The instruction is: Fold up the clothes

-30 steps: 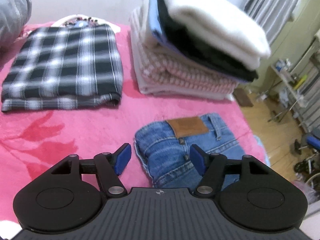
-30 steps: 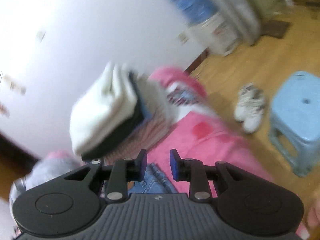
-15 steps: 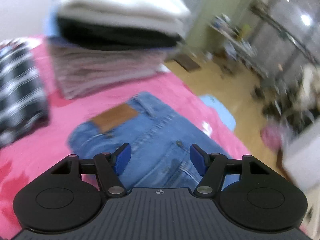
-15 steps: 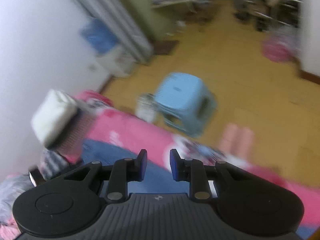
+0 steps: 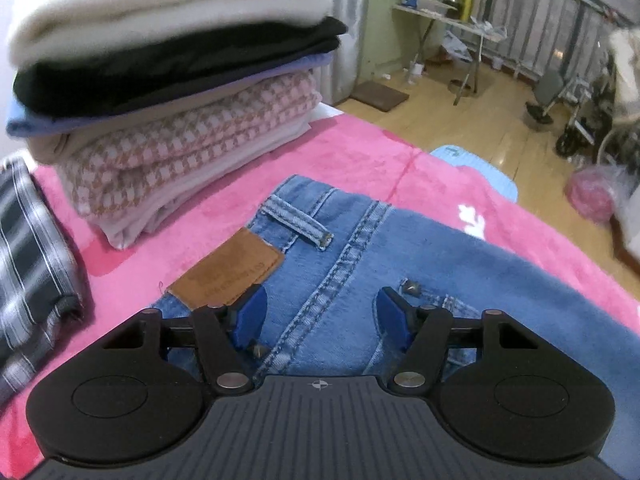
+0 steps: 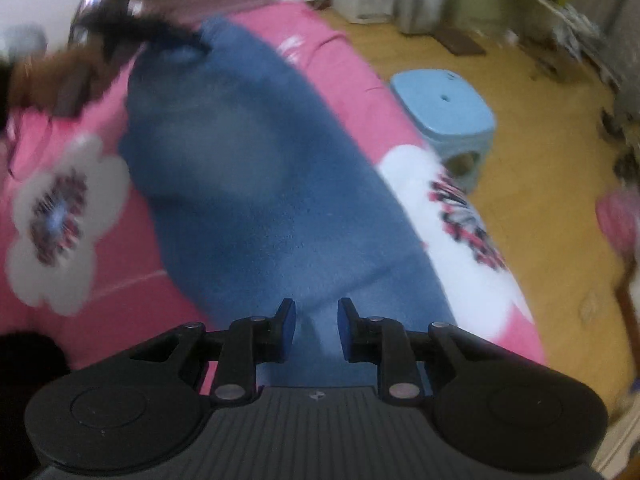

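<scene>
Jeans (image 5: 360, 248) are seen at lower centre under both grippers, long axis upper-left to lower-right; left gripper (image 5: 320, 312) spread, right gripper (image 6: 316, 320) narrowly parted, nothing pinched

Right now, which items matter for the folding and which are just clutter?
In play: jeans, left gripper, right gripper.
Lying about: stack of folded clothes, plaid shirt, blue stool, pink blanket underneath.
</scene>
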Demonstrator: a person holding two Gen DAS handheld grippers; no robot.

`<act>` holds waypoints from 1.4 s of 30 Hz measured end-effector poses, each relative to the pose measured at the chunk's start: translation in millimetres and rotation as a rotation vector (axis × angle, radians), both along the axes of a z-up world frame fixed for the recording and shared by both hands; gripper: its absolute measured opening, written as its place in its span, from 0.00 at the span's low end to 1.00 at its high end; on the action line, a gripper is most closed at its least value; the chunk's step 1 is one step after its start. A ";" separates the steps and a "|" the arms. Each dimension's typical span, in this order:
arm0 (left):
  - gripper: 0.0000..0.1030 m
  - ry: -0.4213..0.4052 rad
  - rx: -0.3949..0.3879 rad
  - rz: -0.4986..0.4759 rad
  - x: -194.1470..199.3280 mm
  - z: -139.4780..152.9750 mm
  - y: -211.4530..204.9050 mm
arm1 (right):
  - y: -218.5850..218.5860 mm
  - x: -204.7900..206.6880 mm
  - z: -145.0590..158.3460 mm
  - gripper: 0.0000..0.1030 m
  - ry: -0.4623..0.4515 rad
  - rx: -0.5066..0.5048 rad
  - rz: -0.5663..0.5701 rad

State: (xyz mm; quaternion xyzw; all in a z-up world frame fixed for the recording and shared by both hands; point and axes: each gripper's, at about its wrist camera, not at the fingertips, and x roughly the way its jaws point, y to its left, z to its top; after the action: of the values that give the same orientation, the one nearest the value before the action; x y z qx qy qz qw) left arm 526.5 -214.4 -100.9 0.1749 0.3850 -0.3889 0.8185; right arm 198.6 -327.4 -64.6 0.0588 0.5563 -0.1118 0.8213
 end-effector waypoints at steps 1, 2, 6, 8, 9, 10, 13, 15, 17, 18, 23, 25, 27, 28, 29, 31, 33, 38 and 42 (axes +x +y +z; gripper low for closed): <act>0.61 -0.014 0.008 -0.002 -2.3 -0.5 -0.4 | 2.4 0.3 -13.9 0.23 0.014 -0.023 0.029; 0.61 -0.028 0.016 -0.004 -4.6 -1.0 -0.9 | 3.5 -9.4 -26.7 0.23 0.048 -0.043 0.055; 0.61 -0.042 0.045 0.020 -6.7 -1.1 -8.0 | -9.9 -104.7 -41.6 0.22 0.118 -0.060 0.046; 0.62 -0.051 0.055 0.032 -7.9 -1.5 -11.3 | -25.9 -160.0 -40.9 0.22 0.183 -0.028 -0.029; 0.62 -0.059 0.061 0.036 -9.2 -1.9 -12.9 | -33.0 -186.8 -40.4 0.22 0.216 -0.014 -0.065; 0.62 -0.064 0.066 0.040 -10.2 -2.1 -14.4 | -37.2 -211.0 -39.6 0.22 0.253 -0.008 -0.095; 0.62 -0.071 0.082 0.056 -11.4 -1.6 -18.0 | -49.0 -280.0 -37.3 0.24 0.360 0.004 -0.180; 0.62 -0.077 0.099 0.062 -12.4 -1.2 -20.9 | -50.2 -300.5 -36.2 0.24 0.409 -0.021 -0.198; 0.63 -0.091 0.124 0.060 -14.3 -0.2 -24.7 | -51.1 -319.3 -35.0 0.24 0.453 -0.044 -0.216; 0.63 -0.099 0.141 0.058 -15.6 1.0 -27.1 | -50.1 -321.6 -33.5 0.24 0.448 -0.053 -0.223; 0.64 -0.110 0.192 0.065 -17.4 3.3 -34.9 | -44.8 -314.9 -13.2 0.23 0.261 -0.086 -0.219; 0.65 -0.113 0.195 0.085 -19.4 3.3 -35.0 | -50.5 -322.0 -25.6 0.23 0.272 -0.099 -0.233; 0.66 -0.114 0.197 0.109 -20.2 3.9 -35.5 | -60.2 -336.5 -41.0 0.24 0.314 -0.100 -0.274; 0.67 -0.112 0.200 0.119 -20.4 4.8 -35.5 | -66.8 -347.4 -40.0 0.25 0.309 -0.078 -0.334; 0.67 -0.108 0.203 0.125 -20.4 6.7 -34.7 | -73.5 -358.3 -38.9 0.24 0.303 -0.055 -0.395; 0.67 -0.098 0.204 0.135 -21.0 12.4 -31.4 | -80.2 -364.8 -28.0 0.24 0.307 -0.057 -0.447; 0.67 -0.080 0.184 0.153 -24.1 21.9 -22.2 | -82.8 -360.1 -11.0 0.25 0.310 -0.084 -0.453; 0.67 0.008 0.082 0.213 -48.7 52.1 22.4 | -68.5 -269.7 27.5 0.26 0.057 -0.033 -0.303; 0.72 0.176 -0.030 0.234 -78.4 57.0 63.4 | -15.9 -164.5 28.2 0.28 -0.090 0.018 -0.001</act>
State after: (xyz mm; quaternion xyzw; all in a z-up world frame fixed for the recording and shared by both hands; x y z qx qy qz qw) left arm 448.1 -150.9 -43.9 0.0817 0.4674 -0.3102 0.8238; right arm 34.1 -343.3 -36.4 0.0715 0.5198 -0.1045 0.8448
